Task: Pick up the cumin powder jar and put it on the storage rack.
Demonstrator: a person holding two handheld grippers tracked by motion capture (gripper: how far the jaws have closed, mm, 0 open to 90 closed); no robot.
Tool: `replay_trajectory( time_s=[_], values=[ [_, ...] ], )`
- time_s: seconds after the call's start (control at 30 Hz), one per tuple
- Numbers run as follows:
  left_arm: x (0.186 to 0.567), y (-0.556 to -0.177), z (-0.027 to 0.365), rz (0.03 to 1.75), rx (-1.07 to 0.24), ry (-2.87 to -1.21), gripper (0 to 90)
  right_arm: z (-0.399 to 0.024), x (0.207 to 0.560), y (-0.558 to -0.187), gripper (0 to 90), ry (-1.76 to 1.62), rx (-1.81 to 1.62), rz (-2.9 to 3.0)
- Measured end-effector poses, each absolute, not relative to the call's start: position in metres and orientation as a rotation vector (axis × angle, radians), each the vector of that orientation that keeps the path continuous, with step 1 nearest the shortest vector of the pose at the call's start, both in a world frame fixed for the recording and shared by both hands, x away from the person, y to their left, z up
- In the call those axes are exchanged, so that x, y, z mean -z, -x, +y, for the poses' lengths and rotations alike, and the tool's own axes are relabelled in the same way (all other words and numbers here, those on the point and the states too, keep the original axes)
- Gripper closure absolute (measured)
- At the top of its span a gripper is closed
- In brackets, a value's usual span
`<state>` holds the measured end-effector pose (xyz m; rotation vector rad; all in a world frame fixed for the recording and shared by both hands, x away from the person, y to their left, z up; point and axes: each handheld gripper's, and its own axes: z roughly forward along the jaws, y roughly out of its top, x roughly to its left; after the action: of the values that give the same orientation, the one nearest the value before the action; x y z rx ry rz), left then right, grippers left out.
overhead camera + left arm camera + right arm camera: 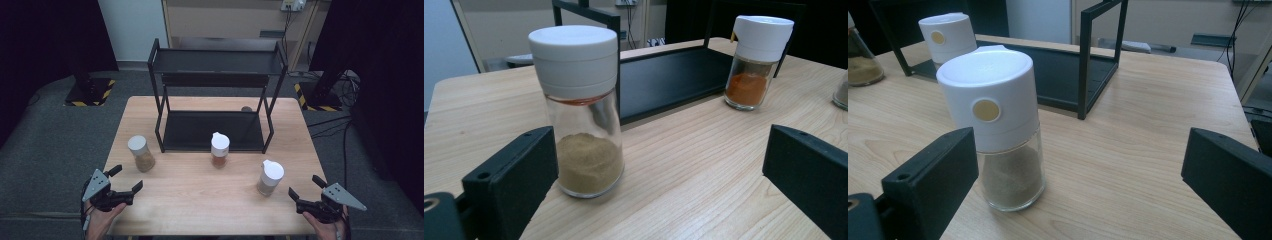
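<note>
Three white-capped glass spice jars stand on the wooden table (200, 200). The left jar (141, 153) (578, 107) holds tan powder, the middle jar (219, 149) (756, 61) orange powder, the right jar (270, 177) (997, 125) grey-brown powder. My left gripper (126, 179) (659, 185) hovers open at the table's front left corner, just short of the tan jar. My right gripper (306, 186) (1083, 185) is open at the front right, near the grey-brown jar. Neither holds anything.
A black two-tier metal rack (216, 95) stands at the back middle of the table, its lower shelf (669, 75) (1058, 70) bare. Beyond the table sit a cabinet (225, 20) and stand bases with hazard stripes (90, 92). Cables (345, 85) lie on the floor at right.
</note>
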<state>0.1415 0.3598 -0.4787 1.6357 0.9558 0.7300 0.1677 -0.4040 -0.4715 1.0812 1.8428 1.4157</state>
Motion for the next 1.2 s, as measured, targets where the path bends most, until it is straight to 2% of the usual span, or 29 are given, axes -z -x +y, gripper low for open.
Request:
replay_trajectory(
  time_s=[0.73, 1.2],
  values=[
    [0.450, -0.137, 0.363, 0.926, -0.749, -1.664, 0.6, -0.404, 0.471, -0.167, 2.5, -1.075, -1.413, 1.846],
    [0.422, -0.149, 0.364, 0.923, -0.770, -1.688, 0.7, -0.404, 0.471, -0.167, 2.7, -1.076, -1.417, 1.848]
  ],
)
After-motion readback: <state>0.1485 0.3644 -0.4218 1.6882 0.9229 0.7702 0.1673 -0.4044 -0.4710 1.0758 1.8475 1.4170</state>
